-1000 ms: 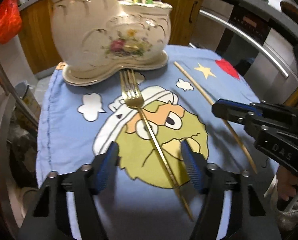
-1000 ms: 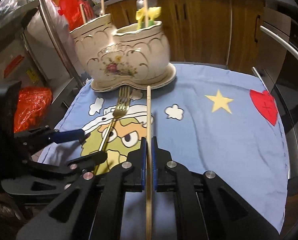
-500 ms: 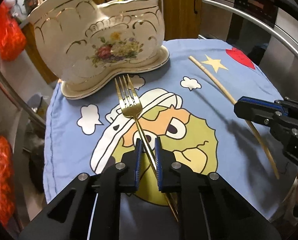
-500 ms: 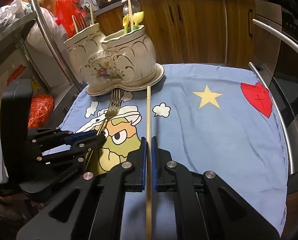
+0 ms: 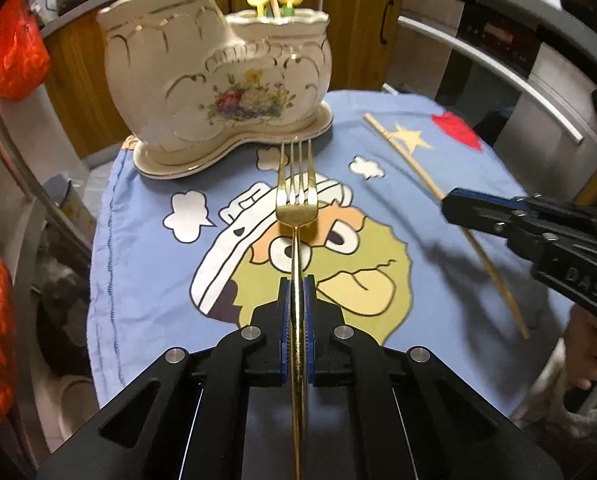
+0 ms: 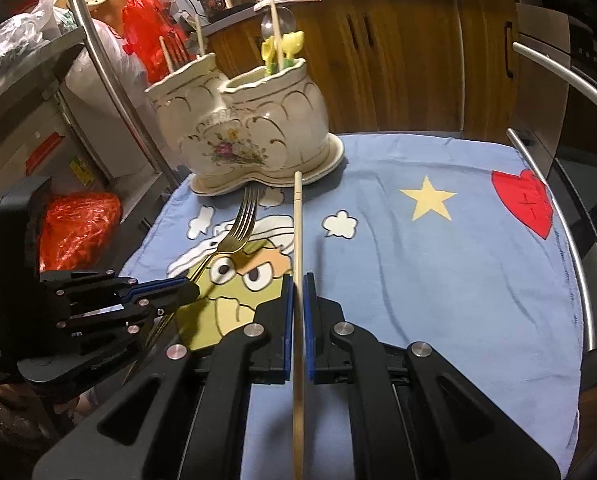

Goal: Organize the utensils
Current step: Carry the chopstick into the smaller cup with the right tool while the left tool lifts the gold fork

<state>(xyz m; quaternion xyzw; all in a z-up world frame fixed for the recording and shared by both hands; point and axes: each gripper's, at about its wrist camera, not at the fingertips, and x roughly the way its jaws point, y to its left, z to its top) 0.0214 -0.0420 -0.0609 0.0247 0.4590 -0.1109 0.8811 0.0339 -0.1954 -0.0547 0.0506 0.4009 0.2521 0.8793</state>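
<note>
Standing at the tabletop's far edge, the holder (image 6: 254,128) keeps chopsticks and spoons; left gripper (image 5: 297,312), just closed, clamps the fork (image 5: 297,204), right gripper (image 6: 297,316) pinches a chopstick (image 6: 297,232).

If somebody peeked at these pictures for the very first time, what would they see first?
Probably the big cream ceramic utensil holder with painted flowers and gold trim, standing at the far end of the blue cartoon tablecloth. Next, the shiny gold metal fork, pinched by its handle in the left hand-held gripper, tines pointing at the holder. Beside it, the right hand-held gripper clamps a long pale wooden chopstick.
</note>
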